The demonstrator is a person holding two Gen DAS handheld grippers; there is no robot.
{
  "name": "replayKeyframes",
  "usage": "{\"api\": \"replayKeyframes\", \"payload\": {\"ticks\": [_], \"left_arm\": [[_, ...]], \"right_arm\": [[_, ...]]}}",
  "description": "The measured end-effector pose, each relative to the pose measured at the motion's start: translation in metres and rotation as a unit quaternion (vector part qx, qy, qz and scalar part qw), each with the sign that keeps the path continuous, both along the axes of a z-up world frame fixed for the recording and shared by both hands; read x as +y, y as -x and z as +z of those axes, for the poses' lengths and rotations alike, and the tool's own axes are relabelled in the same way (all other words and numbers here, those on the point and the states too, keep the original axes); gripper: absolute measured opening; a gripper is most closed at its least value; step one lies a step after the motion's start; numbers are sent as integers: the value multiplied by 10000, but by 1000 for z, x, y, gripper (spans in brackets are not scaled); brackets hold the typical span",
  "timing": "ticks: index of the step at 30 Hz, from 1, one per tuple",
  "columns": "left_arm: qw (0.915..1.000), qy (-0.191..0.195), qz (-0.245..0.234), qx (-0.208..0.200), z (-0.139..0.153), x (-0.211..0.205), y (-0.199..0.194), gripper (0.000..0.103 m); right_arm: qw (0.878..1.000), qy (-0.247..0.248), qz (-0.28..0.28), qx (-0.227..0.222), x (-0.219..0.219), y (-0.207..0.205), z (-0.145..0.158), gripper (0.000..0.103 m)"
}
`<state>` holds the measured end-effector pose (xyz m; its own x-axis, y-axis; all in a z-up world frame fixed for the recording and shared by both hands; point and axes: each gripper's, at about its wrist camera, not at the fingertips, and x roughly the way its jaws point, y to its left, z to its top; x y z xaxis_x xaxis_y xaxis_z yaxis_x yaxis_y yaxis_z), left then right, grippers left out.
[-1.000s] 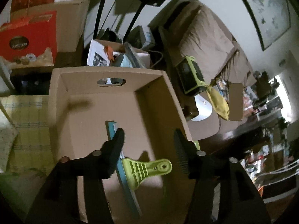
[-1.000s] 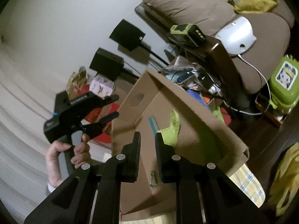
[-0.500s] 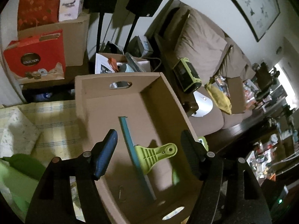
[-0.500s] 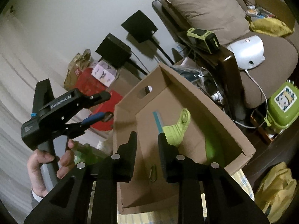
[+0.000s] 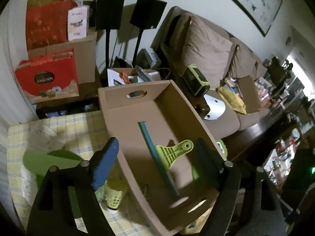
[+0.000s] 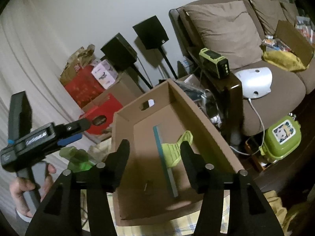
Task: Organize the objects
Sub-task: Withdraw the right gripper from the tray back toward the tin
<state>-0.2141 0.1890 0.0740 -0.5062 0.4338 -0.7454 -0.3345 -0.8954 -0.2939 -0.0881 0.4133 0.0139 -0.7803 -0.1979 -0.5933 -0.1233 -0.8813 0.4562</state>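
An open cardboard box [image 5: 122, 100] [image 6: 163, 94] stands on a yellow plaid cloth [image 5: 65, 129]. Inside it lie a teal ruler [image 5: 155, 151] [image 6: 164, 157], a lime green clip [image 5: 173, 149] [image 6: 175, 149] and a small metal clip [image 5: 146, 190] [image 6: 146, 185]. My left gripper [image 5: 157, 157] [image 6: 84, 130] hangs above the box's near left part. Its jaws are opening, with nothing between them. A hand [image 6: 23, 186] holds its handle. My right gripper [image 6: 154, 153] hovers over the box's near end, its jaws also opening and empty. A yellow-green shuttlecock [image 5: 114, 198] lies on the cloth beside the box.
A crumpled green plastic piece [image 5: 49, 157] [image 6: 76, 157] lies left of the box. Behind are two black speakers on stands [image 5: 110, 9], red gift bags [image 5: 47, 74] and a brown sofa [image 6: 226, 31]. A green lunch box [image 6: 281, 137] sits on the floor at right.
Both grippers have risen and drawn back from the box, so more of it shows. The jaws of each have spread wider, the right from nearly shut. The ruler and clip stay put.
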Motion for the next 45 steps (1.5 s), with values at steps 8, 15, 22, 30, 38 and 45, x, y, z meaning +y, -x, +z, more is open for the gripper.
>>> {"api": "replayKeyframes", "payload": {"ticks": [8, 15, 22, 30, 38, 45], "left_arm": [[9981, 273, -58, 543, 17, -13, -32, 87], [9942, 430, 36, 987, 29, -27, -58, 102], [9937, 434, 194, 1013, 26, -49, -74, 102], [9910, 542, 473, 1127, 25, -78, -90, 102], [9887, 588, 752, 1155, 21, -107, -101, 102], [9886, 509, 884, 1104, 19, -129, -108, 102]], "right_arm": [[9994, -354, 24, 27, -10, -2, 10, 71], [9977, -643, 186, 119, -26, -6, 23, 83], [9941, -1003, 303, 278, -44, -13, 38, 95], [9890, -1309, 505, 463, -72, -21, 48, 103], [9870, -1352, 680, 539, -93, -25, 52, 103], [9854, -1383, 826, 557, -110, -27, 52, 103]]}}
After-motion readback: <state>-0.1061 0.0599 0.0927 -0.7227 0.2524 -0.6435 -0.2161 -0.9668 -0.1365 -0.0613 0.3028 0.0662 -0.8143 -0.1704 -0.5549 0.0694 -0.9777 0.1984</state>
